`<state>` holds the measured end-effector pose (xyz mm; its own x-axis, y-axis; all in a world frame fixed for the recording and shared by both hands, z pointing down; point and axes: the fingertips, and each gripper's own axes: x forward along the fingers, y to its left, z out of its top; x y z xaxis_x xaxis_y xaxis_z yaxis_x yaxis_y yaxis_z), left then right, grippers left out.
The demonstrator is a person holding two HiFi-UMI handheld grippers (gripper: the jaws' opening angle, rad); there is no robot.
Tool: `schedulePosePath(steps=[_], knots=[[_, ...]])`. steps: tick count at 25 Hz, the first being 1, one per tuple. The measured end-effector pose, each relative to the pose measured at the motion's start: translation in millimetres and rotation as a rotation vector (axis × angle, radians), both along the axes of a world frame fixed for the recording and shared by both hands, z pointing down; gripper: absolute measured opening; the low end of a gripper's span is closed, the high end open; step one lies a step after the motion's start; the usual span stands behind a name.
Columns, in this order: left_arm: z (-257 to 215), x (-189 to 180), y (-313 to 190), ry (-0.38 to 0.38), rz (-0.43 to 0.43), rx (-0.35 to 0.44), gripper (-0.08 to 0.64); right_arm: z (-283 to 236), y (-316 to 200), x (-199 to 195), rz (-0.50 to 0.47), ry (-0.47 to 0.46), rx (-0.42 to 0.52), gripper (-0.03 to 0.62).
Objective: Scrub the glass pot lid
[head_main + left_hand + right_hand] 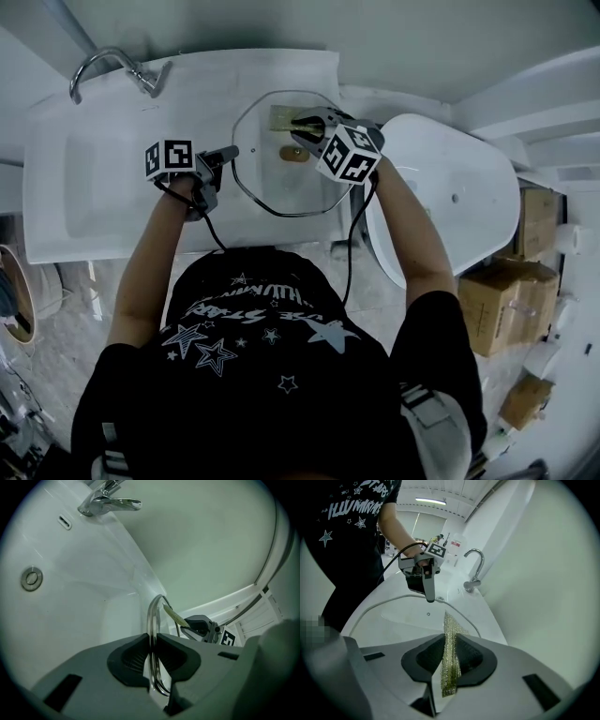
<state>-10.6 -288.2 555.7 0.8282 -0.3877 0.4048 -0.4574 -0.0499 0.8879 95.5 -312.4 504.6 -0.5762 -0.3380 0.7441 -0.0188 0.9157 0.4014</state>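
The glass pot lid [272,187] is held tilted over the right end of the white washbasin top [112,187], close to its back edge, with its brown knob [293,153] facing up. The left gripper [228,154] has its jaws narrowed onto the lid's metal rim at the left side. The right gripper [307,131] pinches a yellow-green mesh scouring pad [450,667] and reaches to the lid's far part, beyond the knob.

To scrub well, the rim grip should probably hold firm and steady, since one clamped point gives little support against pressure. Keep strokes light, lay the pad flat on the glass, and work round the knob. Glass pushed hard may slip or twist.
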Motion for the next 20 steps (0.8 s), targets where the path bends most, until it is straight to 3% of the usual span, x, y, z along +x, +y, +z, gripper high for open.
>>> schedulePosePath(steps=[9,20], knots=[[1,2,2,-0.009,0.018,-0.010,0.058,14,-22,5,-0.070,0.044,0.024,0.071],[1,0,2,-0.001,-0.010,-0.011,0.058,30,-25,18,0.006,0.012,-0.045,0.074]])
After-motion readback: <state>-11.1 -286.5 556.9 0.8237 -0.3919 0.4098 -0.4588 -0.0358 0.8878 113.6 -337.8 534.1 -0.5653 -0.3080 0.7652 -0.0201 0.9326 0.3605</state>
